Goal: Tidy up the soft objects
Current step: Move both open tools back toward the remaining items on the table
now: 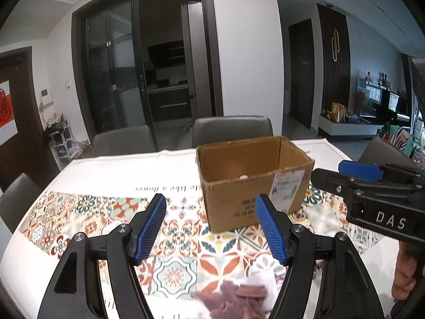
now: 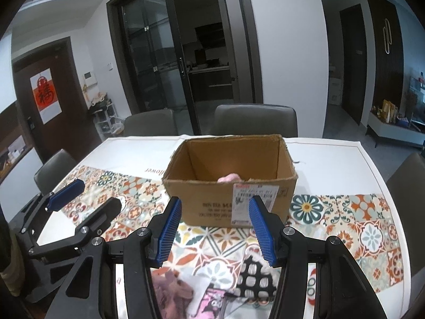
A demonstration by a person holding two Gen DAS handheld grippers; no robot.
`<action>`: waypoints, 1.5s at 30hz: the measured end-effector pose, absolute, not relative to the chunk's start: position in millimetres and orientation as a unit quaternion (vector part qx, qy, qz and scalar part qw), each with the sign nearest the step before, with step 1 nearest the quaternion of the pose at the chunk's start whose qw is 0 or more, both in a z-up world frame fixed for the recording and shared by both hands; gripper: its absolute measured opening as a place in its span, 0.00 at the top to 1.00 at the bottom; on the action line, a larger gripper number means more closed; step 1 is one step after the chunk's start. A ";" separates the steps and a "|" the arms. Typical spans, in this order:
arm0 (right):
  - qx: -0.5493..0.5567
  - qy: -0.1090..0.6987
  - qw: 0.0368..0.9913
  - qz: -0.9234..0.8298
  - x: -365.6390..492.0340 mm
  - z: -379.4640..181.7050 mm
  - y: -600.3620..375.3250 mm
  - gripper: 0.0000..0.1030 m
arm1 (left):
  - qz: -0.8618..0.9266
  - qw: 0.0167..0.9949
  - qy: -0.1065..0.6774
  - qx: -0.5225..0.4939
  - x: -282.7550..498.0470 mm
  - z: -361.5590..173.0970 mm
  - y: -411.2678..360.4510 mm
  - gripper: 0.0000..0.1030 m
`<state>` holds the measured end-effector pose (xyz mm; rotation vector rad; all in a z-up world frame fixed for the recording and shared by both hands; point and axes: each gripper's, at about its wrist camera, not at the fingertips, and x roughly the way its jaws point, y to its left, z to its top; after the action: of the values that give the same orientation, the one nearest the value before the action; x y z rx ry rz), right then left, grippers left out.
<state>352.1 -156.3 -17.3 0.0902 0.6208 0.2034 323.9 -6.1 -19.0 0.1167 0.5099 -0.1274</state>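
Note:
An open cardboard box [image 1: 252,183] stands on the patterned tablecloth; it also shows in the right wrist view [image 2: 231,183]. A pink soft thing [image 2: 229,178] lies inside it, just visible [image 1: 243,177] over the rim. My left gripper [image 1: 211,228] is open and empty, above a mauve fuzzy cloth [image 1: 233,299] at the near edge. My right gripper [image 2: 213,231] is open and empty, above a pile: mauve fuzzy cloth [image 2: 170,289], black-and-white patterned cloth [image 2: 256,279], pink printed item [image 2: 212,300]. Each gripper shows in the other's view, the right one [image 1: 353,172] and the left one [image 2: 87,199].
Grey chairs stand around the table: two at the far side [image 1: 232,129] [image 1: 123,139], one at the left [image 1: 16,199], one at the right [image 2: 409,180]. Glass sliding doors [image 1: 117,74] lie beyond. The table's white edge [image 2: 332,143] runs behind the box.

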 end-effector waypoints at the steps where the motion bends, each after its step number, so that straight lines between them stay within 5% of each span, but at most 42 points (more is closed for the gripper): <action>1: 0.043 0.306 0.946 0.100 348.4 -19.0 -154.2 0.47 | -0.062 0.963 0.255 0.057 320.7 -21.2 -4.7 0.33; 45: 0.011 0.505 0.856 0.112 298.7 -138.1 -120.4 0.47 | -0.109 0.897 0.424 0.053 265.3 -139.2 18.1 0.33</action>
<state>298.7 -120.4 -138.1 0.0228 1.0610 0.2349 265.3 18.1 -139.2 0.1091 0.8789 -0.2255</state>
